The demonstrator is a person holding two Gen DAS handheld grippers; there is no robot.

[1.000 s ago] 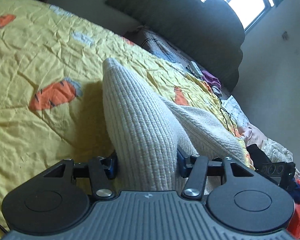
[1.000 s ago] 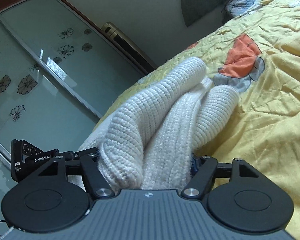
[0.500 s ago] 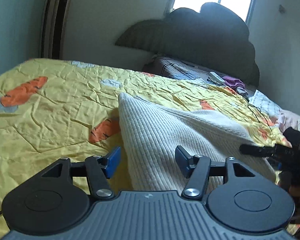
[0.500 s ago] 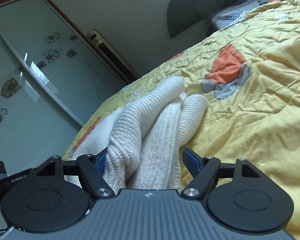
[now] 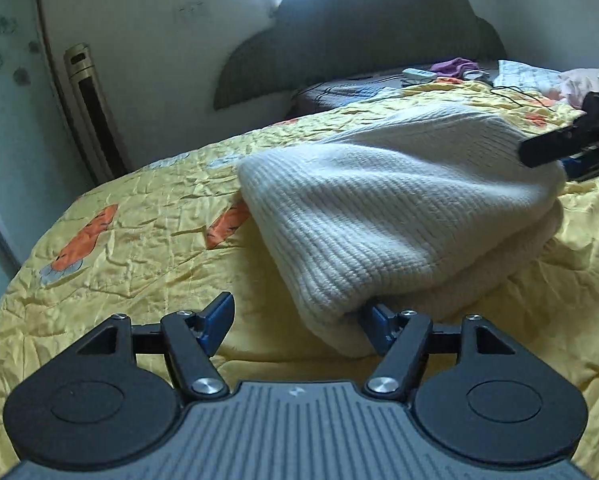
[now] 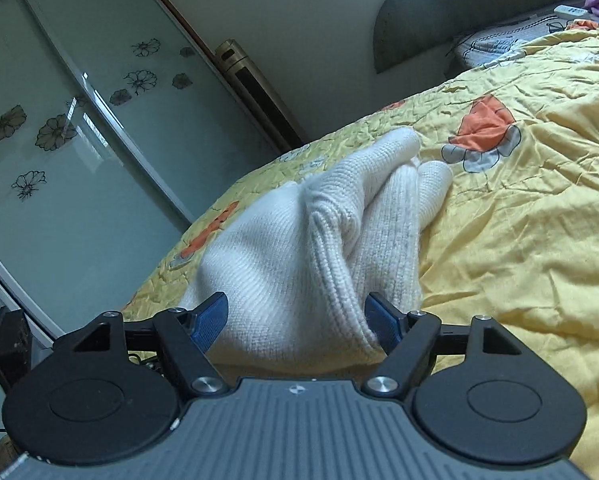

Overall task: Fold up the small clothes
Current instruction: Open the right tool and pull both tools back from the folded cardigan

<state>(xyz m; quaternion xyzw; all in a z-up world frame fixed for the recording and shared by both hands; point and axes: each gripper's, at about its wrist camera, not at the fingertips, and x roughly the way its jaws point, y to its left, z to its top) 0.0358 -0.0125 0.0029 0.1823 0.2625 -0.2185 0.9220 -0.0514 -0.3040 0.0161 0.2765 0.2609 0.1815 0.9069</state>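
Covering the whole bed, a yellow quilt [image 5: 139, 248] with orange carrot prints is lying wrinkled under everything else. Standing behind it, a dark scalloped headboard [image 5: 359, 32] is leaning against the pale wall, and a sliding glass door [image 6: 79, 128] with flower decals is filling the left of the right wrist view; a gold tower fan [image 6: 255, 92] is standing beside that door. Lying folded on the quilt, a cream ribbed sweater [image 5: 391, 208] is resting in a thick doubled bundle, its near corner touching the inner face of one blue pad of the left gripper [image 5: 299, 320]. That gripper is sitting wide apart, gripping nothing. Facing the bundle's other end, the right gripper [image 6: 295, 320] is also spread wide, with bunched sweater folds [image 6: 339, 240] lying loosely between its pads and not squeezed. Sitting near the headboard, a purple cloth [image 5: 455, 66] and a white remote [image 5: 417, 75] are lying on a dark patterned pillow.
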